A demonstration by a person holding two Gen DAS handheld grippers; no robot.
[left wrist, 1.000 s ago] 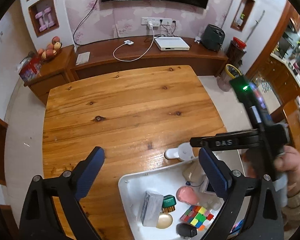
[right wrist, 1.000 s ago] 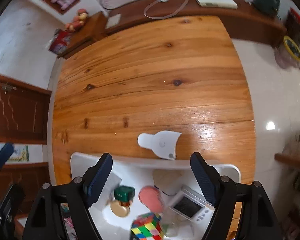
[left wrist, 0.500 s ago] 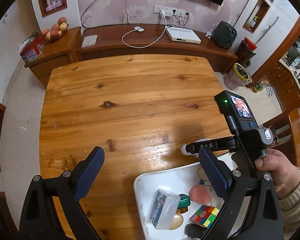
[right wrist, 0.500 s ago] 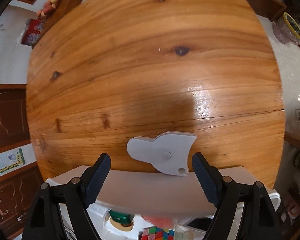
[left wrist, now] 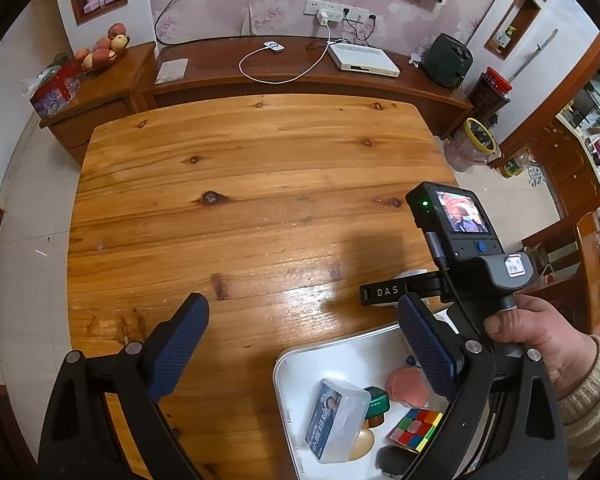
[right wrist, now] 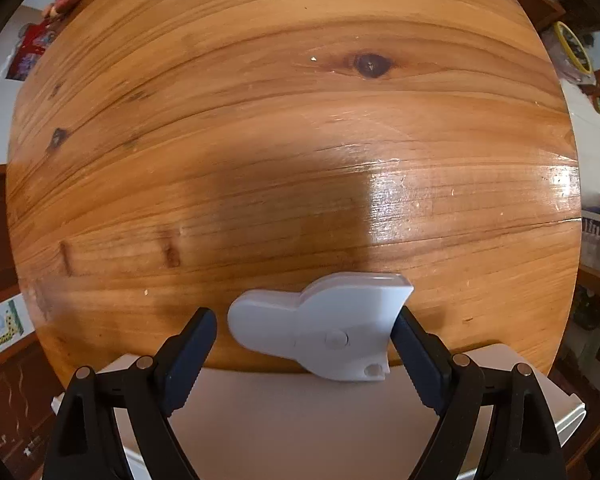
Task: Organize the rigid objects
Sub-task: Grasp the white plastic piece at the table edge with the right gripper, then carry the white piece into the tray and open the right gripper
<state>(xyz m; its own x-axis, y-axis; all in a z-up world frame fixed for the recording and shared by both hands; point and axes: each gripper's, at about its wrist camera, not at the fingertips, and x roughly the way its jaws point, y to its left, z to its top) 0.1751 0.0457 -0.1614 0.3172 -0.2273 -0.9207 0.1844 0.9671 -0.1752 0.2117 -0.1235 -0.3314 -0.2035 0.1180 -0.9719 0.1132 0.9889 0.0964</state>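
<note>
On the wooden table [right wrist: 260,140], just beyond the white tray [left wrist: 320,360], lay the white plastic piece [right wrist: 320,328]. Since a second earlier we had dropped the right gripper [right wrist: 306,354] close over it — jaws opening, straddling it, not pinching. A grasp looked imminent. Flat, smooth, fan-shaped with a rounded tab. Left gripper [left wrist: 300,344] hung spread and empty — glossy knotted pine below.
</note>
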